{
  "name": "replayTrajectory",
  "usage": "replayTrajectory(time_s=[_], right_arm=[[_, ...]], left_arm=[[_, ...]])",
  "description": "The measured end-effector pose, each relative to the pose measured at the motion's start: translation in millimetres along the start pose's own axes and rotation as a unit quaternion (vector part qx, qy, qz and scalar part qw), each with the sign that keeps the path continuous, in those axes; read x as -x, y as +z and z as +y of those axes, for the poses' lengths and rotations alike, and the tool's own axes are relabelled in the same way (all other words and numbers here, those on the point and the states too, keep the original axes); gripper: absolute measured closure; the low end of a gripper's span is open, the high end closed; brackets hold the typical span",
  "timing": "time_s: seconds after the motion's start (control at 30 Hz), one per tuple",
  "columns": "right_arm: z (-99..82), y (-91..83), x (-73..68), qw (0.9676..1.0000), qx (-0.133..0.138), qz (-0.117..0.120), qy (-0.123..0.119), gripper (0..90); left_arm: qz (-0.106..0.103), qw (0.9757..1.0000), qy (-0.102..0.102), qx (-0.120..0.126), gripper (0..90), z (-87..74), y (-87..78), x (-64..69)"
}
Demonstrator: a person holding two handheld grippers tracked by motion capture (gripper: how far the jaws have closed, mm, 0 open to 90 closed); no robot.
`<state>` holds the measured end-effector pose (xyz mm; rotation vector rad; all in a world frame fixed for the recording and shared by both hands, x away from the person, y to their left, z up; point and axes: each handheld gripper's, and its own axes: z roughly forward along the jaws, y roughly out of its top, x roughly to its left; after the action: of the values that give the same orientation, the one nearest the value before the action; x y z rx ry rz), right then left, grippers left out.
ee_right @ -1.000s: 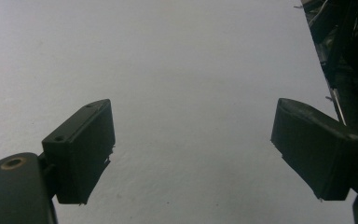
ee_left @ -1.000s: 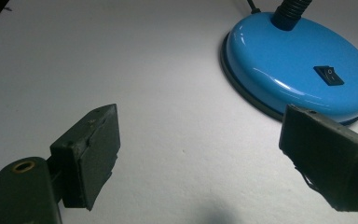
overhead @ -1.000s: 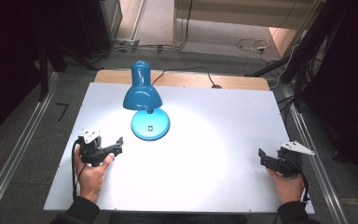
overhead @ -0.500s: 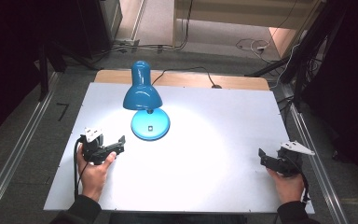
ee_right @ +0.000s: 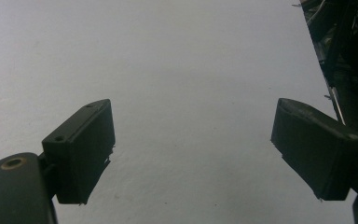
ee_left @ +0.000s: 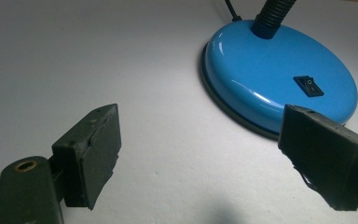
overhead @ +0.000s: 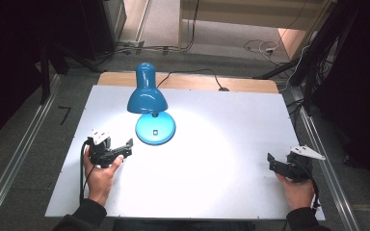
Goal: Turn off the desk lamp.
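Note:
A blue desk lamp stands lit at the back left of the white table (overhead: 231, 120), its shade (overhead: 147, 98) bent over its round base (overhead: 155, 129). My left gripper (overhead: 126, 147) lies just left of the base, held in a hand, and is open with nothing between its jaws. In the left gripper view the base (ee_left: 270, 74) with its black rocker switch (ee_left: 308, 86) sits close ahead and to the right of my left gripper (ee_left: 205, 140). My right gripper (overhead: 271, 161) rests open near the table's right front; in its own view the right gripper (ee_right: 193, 140) has bare table between its jaws.
The lamp's black cable (overhead: 192, 72) runs back over a wooden strip (overhead: 197, 83) behind the table. Metal rails (overhead: 17, 168) flank the table on the floor. Dark stands and cables (overhead: 318, 62) crowd the right rear. The lit middle of the table lies between my grippers.
My left gripper has slid a little to the right, closer to the lamp's base. The right gripper has stayed put.

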<state>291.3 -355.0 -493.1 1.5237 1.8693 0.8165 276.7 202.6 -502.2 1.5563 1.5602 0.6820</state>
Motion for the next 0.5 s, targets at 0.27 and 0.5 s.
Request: replayTrajectory(time_s=[0.27, 0.5], right_arm=[[0.0, 0.1, 0.5, 1.0, 0.001, 0.001, 0.001, 12.1], [0.0, 0.1, 0.8, 1.0, 0.0, 0.0, 0.002, 12.1]], left_arm=[[-0.009, 1.0, 0.001, 0.005, 13.9, 1.4, 2.9, 3.0], [-0.009, 1.0, 0.003, 0.003, 14.0, 1.6, 5.8, 4.3]])
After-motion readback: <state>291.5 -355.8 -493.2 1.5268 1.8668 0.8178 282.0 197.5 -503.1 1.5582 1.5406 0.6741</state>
